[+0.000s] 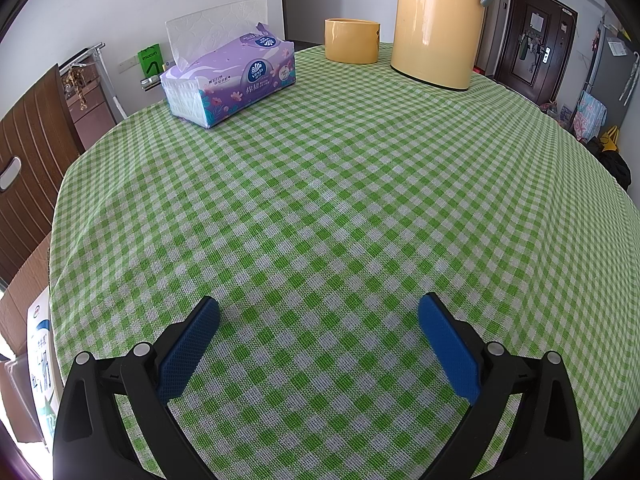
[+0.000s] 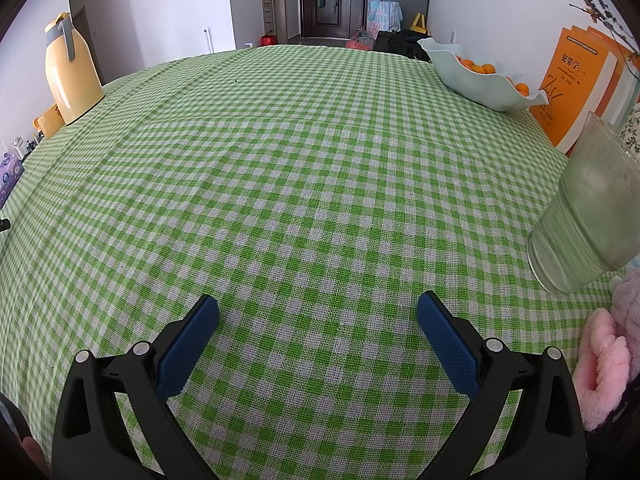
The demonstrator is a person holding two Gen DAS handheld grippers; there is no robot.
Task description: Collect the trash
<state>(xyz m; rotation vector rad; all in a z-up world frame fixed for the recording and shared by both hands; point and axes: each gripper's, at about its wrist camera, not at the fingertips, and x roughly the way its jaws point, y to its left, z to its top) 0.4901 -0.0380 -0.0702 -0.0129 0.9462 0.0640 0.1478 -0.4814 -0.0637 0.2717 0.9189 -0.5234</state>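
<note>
While both pairs of tongs hover over the green-and-white checked tabletop (image 1: 320,200) with nothing between them, we judge that we are at the searching step of collecting trash, either before a first pick or between picks. Our left black-armed, blue-padded tongs (image 1: 319,312) stand wide apart and empty above bare cloth, and our right blue-padded tongs (image 2: 318,310) are spread the same way, holding nothing. We can see no obvious scrap, wrapper or bin in either view, so where the trash lies we cannot tell. What we do see looks like things to keep: a purple flowered soft pack of tissues (image 1: 230,78) with a white sheet standing out of it, a short yellow cylindrical cup (image 1: 352,40) just beside a tall yellow vacuum jug (image 1: 438,24), a pale green wavy-rimmed bowl of oranges (image 2: 480,80), an orange book standing upright (image 2: 576,84), and a cloudy clear plastic cup (image 2: 588,216) near the right edge, which may be the likeliest candidate. The next move calls for us to sweep the views further, settle on a target, and bring the open tongs around it.
</note>
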